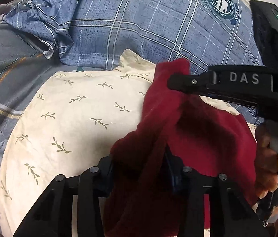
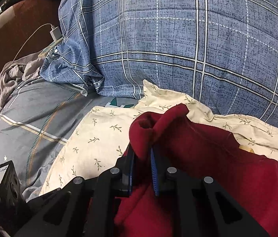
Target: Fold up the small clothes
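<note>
- While both my grippers pinch it, the soft red fleece garment (image 2: 208, 158) bunches over cream leaf-print cotton (image 1: 75, 118).
- Right gripper (image 2: 141, 158) clamps a rolled fold; left gripper (image 1: 139, 169) bites draped fleece.

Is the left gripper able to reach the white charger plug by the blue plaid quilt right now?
Probably not. The left gripper is shut on the red garment, as is the right gripper. The charger plug lies far off at the quilt's edge, so it would have to let go first.
</note>
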`<control>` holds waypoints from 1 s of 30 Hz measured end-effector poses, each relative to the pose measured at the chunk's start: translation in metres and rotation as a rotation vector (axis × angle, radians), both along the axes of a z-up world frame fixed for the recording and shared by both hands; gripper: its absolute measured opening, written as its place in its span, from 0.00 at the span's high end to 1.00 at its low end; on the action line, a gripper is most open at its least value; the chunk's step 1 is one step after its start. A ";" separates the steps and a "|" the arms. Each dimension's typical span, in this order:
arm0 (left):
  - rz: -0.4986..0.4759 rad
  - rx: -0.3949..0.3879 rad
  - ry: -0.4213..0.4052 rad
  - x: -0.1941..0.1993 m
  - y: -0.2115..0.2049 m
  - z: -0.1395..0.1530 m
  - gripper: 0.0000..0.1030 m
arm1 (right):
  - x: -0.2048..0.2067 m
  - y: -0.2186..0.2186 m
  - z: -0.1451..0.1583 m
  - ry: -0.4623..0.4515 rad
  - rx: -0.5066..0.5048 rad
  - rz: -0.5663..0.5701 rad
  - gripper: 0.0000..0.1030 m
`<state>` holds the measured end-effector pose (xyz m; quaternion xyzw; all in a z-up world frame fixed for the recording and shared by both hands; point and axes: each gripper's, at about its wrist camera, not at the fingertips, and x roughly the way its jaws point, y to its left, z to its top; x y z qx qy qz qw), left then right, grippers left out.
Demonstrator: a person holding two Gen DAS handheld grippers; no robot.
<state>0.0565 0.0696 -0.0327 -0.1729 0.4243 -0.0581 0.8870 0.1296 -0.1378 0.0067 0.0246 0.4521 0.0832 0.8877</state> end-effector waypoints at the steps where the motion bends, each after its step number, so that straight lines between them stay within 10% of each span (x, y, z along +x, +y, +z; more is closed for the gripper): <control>1: 0.000 0.002 -0.003 -0.001 -0.001 0.001 0.64 | 0.001 -0.002 0.000 0.009 0.024 -0.010 0.76; 6: -0.001 0.012 -0.013 -0.004 -0.004 0.005 0.66 | 0.005 0.001 -0.002 0.034 0.073 -0.025 0.39; 18: 0.000 0.019 -0.010 -0.007 -0.006 0.005 0.66 | 0.038 0.036 -0.040 0.123 -0.099 0.010 0.29; 24: 0.014 0.008 0.027 -0.004 0.000 0.001 0.41 | 0.029 0.028 -0.039 0.097 -0.095 0.024 0.69; 30: 0.038 0.005 0.028 -0.005 0.001 -0.001 0.37 | 0.021 0.014 -0.019 0.064 -0.018 0.039 0.79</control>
